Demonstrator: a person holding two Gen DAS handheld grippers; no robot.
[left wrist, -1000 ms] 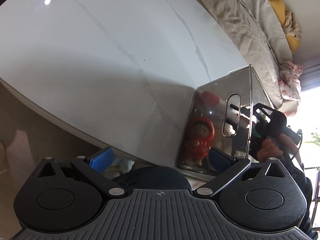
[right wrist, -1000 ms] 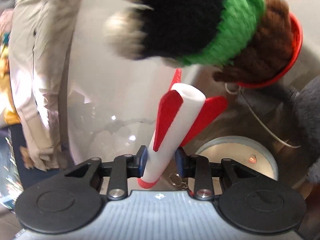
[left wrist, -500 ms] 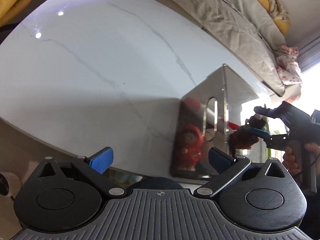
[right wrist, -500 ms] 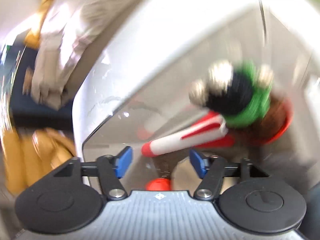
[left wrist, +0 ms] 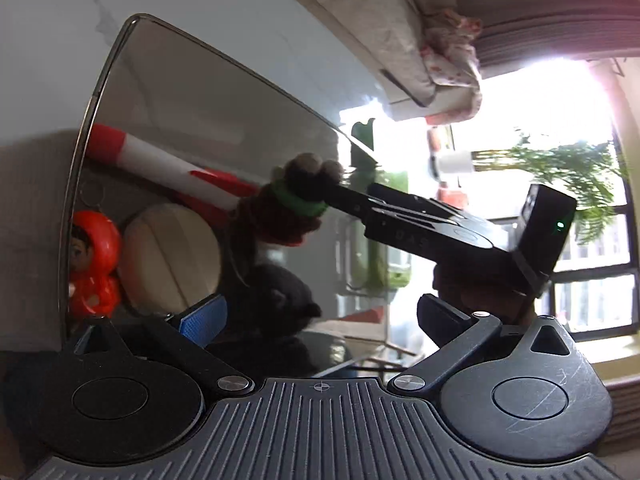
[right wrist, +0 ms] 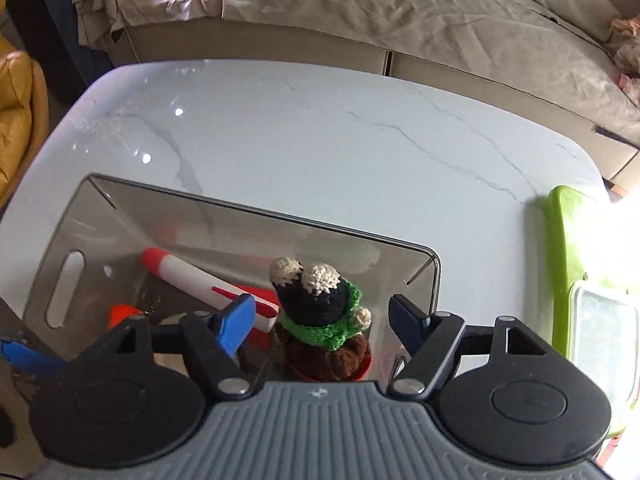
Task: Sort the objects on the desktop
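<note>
A smoky clear box (right wrist: 248, 212) on the white marble table (right wrist: 320, 140) holds a white-and-red rocket (right wrist: 188, 276), a crocheted plant in a red pot (right wrist: 320, 300) and a red doll (right wrist: 122, 314). My right gripper (right wrist: 322, 316) hangs above the box over the plant; its jaws are opening and the pads touch nothing. In the left wrist view the rocket (left wrist: 160, 164), plant (left wrist: 292, 208), doll (left wrist: 94, 256), a round wooden piece (left wrist: 172, 256) and a dark plush (left wrist: 276, 292) show through the wall. My left gripper (left wrist: 320, 316) is open and empty beside the box, facing the right gripper (left wrist: 344, 196).
A green tray (right wrist: 560, 240) with a clear lidded container (right wrist: 600, 340) sits at the table's right edge. A sofa under a beige cover (right wrist: 400, 8) runs behind the table. A bright window with a plant (left wrist: 568, 168) is on the right of the left wrist view.
My right gripper has let go of the rocket, which now lies in the box, and has risen and rolled. My left gripper has swung close up to the box wall.
</note>
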